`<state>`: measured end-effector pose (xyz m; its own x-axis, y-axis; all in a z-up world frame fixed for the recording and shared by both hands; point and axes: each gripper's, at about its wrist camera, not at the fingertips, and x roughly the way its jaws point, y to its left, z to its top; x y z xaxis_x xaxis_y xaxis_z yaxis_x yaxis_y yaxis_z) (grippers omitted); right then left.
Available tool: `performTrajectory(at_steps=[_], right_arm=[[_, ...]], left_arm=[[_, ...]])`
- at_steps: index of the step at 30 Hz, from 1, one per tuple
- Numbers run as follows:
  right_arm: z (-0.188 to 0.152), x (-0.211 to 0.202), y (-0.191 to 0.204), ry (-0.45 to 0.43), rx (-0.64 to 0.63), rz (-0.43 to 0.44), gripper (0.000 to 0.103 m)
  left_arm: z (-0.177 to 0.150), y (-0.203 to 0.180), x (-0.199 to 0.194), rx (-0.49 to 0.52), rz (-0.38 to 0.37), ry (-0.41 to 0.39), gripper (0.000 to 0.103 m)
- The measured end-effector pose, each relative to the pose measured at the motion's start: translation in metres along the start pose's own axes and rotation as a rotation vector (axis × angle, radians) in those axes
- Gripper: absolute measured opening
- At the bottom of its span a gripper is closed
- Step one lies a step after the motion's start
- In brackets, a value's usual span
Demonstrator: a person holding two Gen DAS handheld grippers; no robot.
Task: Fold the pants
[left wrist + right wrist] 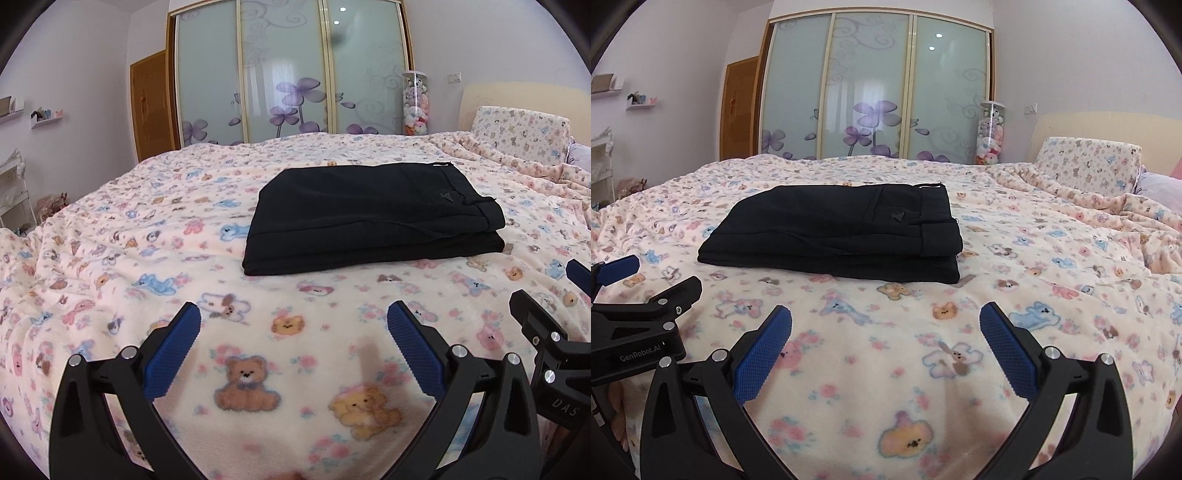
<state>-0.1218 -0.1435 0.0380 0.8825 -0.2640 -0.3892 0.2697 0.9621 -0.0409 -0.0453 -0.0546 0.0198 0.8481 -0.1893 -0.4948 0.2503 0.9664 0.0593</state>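
Black pants (369, 218) lie folded into a flat rectangle on the bear-print blanket (147, 258), waistband at the right end. In the right wrist view the same pants (834, 236) sit ahead and left of centre. My left gripper (293, 317) hangs open above the blanket, short of the pants' near edge, holding nothing. My right gripper (885, 319) is also open and empty, likewise back from the pants. Each gripper shows at the edge of the other's view: the right gripper (546, 291) at far right, the left gripper (661, 275) at far left.
The blanket (1034, 258) covers a wide bed. A pillow (1086, 162) and bunched blanket lie at the right by the headboard. Beyond the bed stand sliding wardrobe doors (288, 74), a clear tube of plush toys (415, 103) and a wooden door (151, 103).
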Motion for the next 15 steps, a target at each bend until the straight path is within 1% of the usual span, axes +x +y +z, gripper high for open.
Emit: performTrajectory(at_steps=[8, 15], right_arm=[[0.000, 0.002, -0.007, 0.004, 0.038, -0.016, 0.102], [-0.001, 0.003, -0.010, 0.007, 0.057, -0.026, 0.102]], left_arm=[[-0.001, -0.004, 0.001, 0.022, -0.020, 0.007, 0.101], [-0.001, -0.015, 0.000, 0.071, -0.025, 0.006, 0.101]])
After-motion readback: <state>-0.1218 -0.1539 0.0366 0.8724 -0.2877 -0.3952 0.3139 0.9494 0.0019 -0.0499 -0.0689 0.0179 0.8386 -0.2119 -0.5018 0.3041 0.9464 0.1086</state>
